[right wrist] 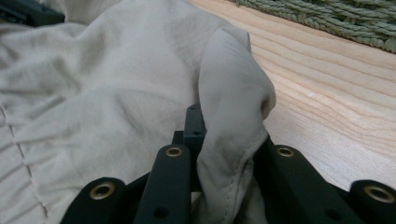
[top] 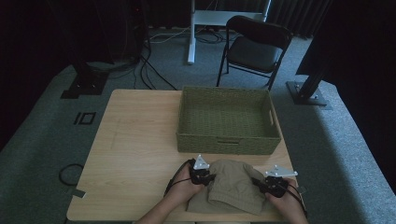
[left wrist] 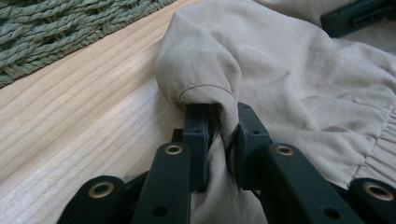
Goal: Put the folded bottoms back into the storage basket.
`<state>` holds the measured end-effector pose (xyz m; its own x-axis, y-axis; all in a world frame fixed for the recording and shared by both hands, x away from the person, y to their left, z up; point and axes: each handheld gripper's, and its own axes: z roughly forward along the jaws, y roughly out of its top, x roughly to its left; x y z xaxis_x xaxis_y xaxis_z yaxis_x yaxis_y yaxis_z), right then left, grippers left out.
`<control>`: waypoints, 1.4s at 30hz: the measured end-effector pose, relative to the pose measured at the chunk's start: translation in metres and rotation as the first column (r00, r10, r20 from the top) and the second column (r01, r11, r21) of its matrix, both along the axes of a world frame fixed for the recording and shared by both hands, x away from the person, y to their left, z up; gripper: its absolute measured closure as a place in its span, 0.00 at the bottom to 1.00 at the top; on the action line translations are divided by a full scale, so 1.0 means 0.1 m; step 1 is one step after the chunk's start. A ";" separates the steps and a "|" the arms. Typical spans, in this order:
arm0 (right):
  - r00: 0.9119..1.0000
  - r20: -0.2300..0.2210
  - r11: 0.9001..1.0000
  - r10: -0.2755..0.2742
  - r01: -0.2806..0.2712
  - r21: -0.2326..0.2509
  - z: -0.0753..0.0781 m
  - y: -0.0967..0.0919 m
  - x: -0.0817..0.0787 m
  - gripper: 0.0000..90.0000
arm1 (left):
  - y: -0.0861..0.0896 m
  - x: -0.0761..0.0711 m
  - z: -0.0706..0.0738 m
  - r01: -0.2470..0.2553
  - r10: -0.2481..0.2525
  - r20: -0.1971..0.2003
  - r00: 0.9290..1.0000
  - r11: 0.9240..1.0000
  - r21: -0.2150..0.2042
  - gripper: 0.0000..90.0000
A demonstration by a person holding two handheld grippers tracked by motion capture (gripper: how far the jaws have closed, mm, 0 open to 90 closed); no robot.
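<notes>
While the beige cloth (top: 233,186) is lying beside the basket (top: 229,140), the left gripper (left wrist: 219,135) and right gripper (right wrist: 219,140) are each pinching an edge of it.

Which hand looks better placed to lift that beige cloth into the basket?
Neither alone: the left gripper and the right gripper each pinch a fold at opposite sides of the cloth, just in front of the basket.
</notes>
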<state>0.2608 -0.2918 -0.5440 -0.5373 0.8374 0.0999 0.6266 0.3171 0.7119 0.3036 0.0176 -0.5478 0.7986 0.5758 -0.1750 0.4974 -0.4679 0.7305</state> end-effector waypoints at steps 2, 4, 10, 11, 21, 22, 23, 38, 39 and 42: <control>1.000 -0.010 1.000 0.000 0.000 0.010 0.02 0.00 0.02 0.87 | 0.00 -0.01 0.05 0.007 -0.007 0.000 1.000 1.000 0.015 0.90; 1.000 -0.013 1.000 0.005 -0.005 0.017 0.06 0.01 0.03 0.87 | 0.00 -0.01 0.10 0.008 -0.008 0.002 1.000 1.000 0.010 0.90; 1.000 -0.002 0.998 0.009 -0.009 0.056 0.19 0.03 0.06 0.87 | 0.05 0.01 0.24 0.007 -0.007 0.007 1.000 1.000 -0.007 0.90; 1.000 0.006 0.998 0.012 -0.012 0.055 0.21 0.04 0.07 0.87 | 0.06 0.01 0.26 0.003 -0.003 0.007 1.000 1.000 -0.017 0.90; 0.998 0.056 0.997 0.024 -0.028 0.076 0.47 0.08 0.12 0.88 | 0.13 0.01 0.52 -0.006 0.008 0.042 0.999 0.999 -0.053 0.91; 0.998 0.062 0.996 0.025 -0.030 0.078 0.50 0.08 0.13 0.88 | 0.14 0.02 0.54 -0.005 0.007 0.045 0.999 0.999 -0.052 0.91; 0.998 0.065 0.996 0.027 -0.033 0.081 0.53 0.08 0.14 0.88 | 0.14 0.02 0.58 -0.001 0.004 0.054 0.999 0.999 -0.049 0.91; 0.986 0.163 0.993 0.027 -0.046 0.110 1.06 0.10 0.29 0.88 | 0.22 0.17 1.14 0.009 0.003 0.162 0.987 0.997 -0.073 0.91; 0.985 0.167 0.994 0.029 -0.047 0.103 1.09 0.11 0.30 0.88 | 0.22 0.17 1.15 0.008 0.004 0.169 0.986 0.998 -0.068 0.91; 0.983 0.178 0.994 0.031 -0.050 0.102 1.14 0.12 0.34 0.88 | 0.22 0.21 1.26 0.009 0.004 0.185 0.983 0.998 -0.070 0.91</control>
<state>0.2943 -0.2799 -0.4297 -0.5877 0.8044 0.0871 0.4763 0.2569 0.8409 0.3249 0.0398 -0.4220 0.8222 0.5656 -0.0636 0.3494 -0.4133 0.8409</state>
